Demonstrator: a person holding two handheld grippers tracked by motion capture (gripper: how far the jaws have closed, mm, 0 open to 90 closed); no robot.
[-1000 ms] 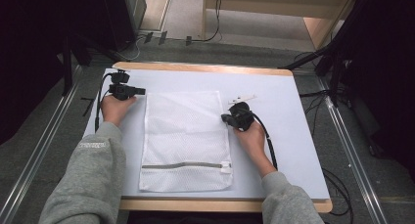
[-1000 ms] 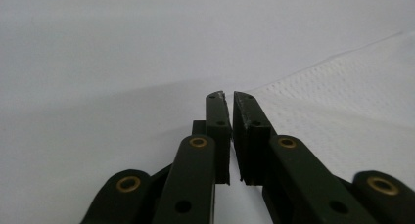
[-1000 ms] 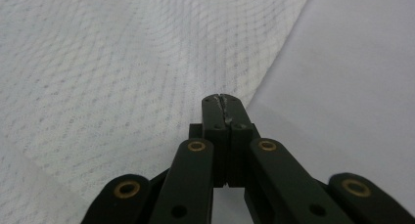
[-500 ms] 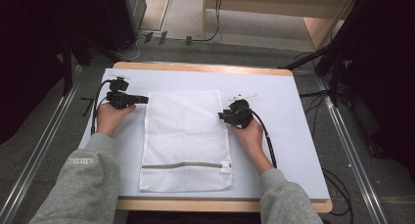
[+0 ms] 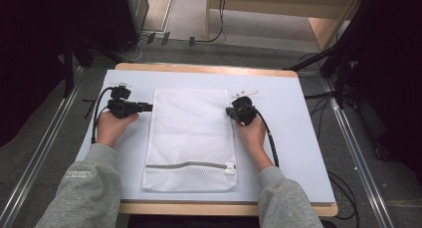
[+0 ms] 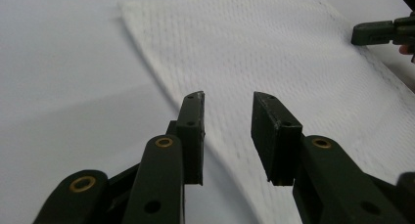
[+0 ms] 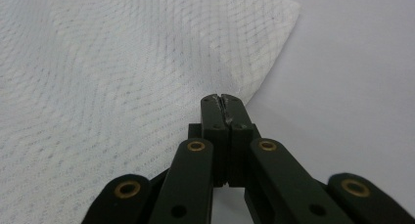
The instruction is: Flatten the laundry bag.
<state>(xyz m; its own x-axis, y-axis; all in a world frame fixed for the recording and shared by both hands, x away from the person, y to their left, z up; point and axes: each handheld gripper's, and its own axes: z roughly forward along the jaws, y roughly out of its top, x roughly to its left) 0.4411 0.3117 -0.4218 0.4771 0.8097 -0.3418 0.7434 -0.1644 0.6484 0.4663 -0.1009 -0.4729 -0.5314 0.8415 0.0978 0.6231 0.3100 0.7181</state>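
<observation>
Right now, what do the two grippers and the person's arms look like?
Both the left gripper and the right gripper are black, each trailing a black cable. Up close, the left gripper's flat rectangular pads sit on linked bars joined by brass-coloured rivets, and the right gripper has the same build. The person wears grey sleeves with small lettering on the left one.

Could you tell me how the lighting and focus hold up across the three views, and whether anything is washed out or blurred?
High view: even light on the white mesh bag, surroundings very dark. Left gripper view: the table is washed out, the near fingers soft, the left gripper open. Right gripper view: mesh weave sharp ahead, blurring toward the lower left; the right gripper looks shut on the bag's edge.
</observation>
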